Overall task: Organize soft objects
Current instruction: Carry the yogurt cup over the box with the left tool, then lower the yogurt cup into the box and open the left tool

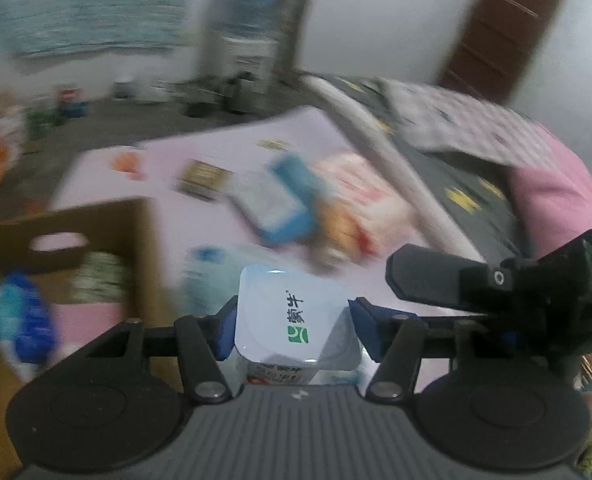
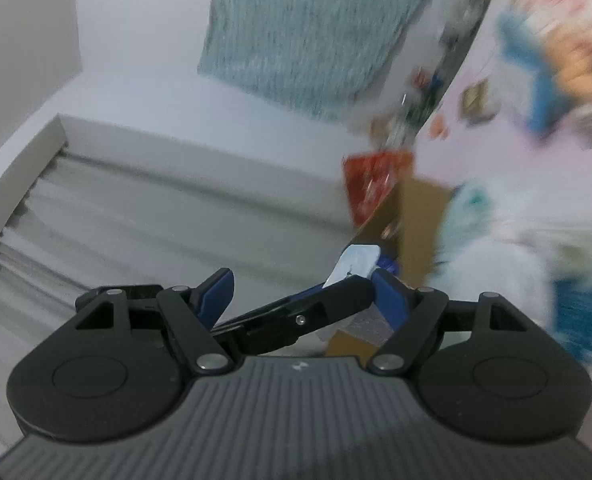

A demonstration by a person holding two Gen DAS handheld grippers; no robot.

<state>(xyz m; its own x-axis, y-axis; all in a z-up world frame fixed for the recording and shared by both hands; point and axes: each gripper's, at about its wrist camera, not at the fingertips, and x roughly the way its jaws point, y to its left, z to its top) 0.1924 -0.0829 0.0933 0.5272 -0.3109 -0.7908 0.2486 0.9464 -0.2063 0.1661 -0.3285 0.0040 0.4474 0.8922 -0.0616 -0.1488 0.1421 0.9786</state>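
Note:
My left gripper (image 1: 292, 320) is shut on a white yogurt cup (image 1: 292, 312) with a green logo, held above the pink table (image 1: 168, 160). A brown cardboard box (image 1: 76, 248) with a handle hole stands at the left, with soft packs inside. My right gripper (image 2: 300, 292) is open and empty; the left gripper's finger and the white cup (image 2: 356, 260) cross its view. The right gripper also shows in the left wrist view (image 1: 496, 284). A blurred pile of snack packs (image 1: 308, 200) lies on the table.
A dark patterned bedspread (image 1: 456, 184) and a pink sleeve (image 1: 548, 196) are at the right. A brown door (image 1: 504, 28) stands at the back. The cardboard box (image 2: 416, 216) and a red pack (image 2: 372, 176) show in the right wrist view.

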